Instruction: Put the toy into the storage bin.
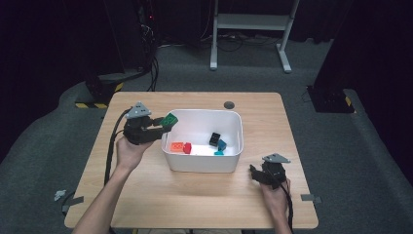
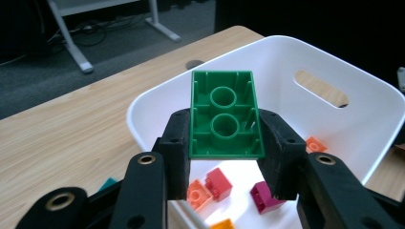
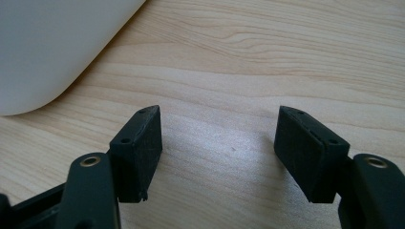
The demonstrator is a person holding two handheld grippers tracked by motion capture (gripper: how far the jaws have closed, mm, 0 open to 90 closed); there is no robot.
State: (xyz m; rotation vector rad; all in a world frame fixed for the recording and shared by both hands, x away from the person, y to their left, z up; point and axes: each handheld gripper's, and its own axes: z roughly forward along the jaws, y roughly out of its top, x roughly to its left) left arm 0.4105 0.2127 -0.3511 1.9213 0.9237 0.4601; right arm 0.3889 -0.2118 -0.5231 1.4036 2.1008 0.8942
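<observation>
Light wood table (image 1: 146, 204) is standing on grey carpet floor (image 1: 44, 141); a round dark cable port (image 1: 229, 105) is sitting near its far edge. White metal desk frame (image 1: 251, 22) is standing beyond, cables trailing beneath it. Black-and-yellow hazard-striped base (image 1: 92, 104) is sitting at far left. Room surroundings are lying in darkness; overhead light is falling on the table only.

teal brick (image 2: 109, 183) half hidden behind left gripper (image 2: 224, 160)

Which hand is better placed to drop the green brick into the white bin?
Left. The left gripper already clamps the green brick above the white bin's rim; the right gripper sits open on bare table.
</observation>
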